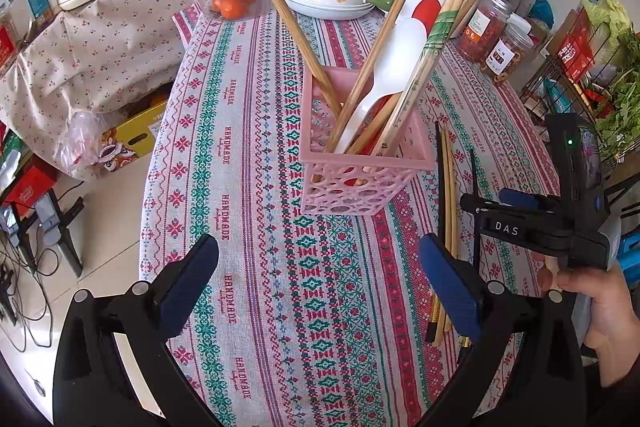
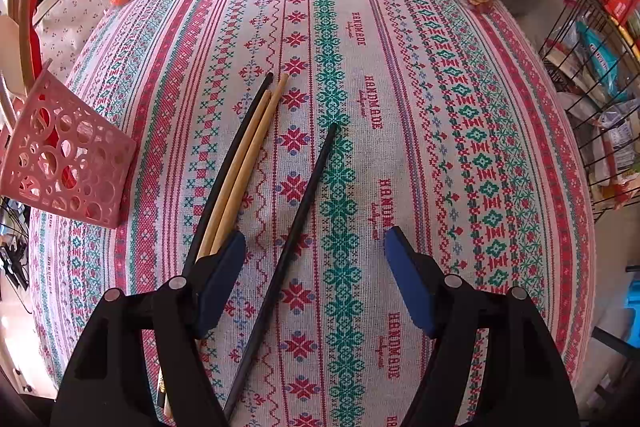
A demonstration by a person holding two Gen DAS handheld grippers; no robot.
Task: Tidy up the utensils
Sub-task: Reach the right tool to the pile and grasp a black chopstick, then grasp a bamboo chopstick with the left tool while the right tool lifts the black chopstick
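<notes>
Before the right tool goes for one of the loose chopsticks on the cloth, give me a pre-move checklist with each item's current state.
1. Right tool open: ok, both pads apart, nothing held.
2. Target between its pads: ok, the lone black chopstick runs through the gap.
3. Other loose chopsticks separate from it: ok, apart, beside the left pad.
4. Left tool out of the way: ok, open and empty, hovering short of the basket.
5. Pink basket upright with room: ok, standing, already holds chopsticks and a white spoon.
6. Pad height above cloth: cannot tell.
</notes>
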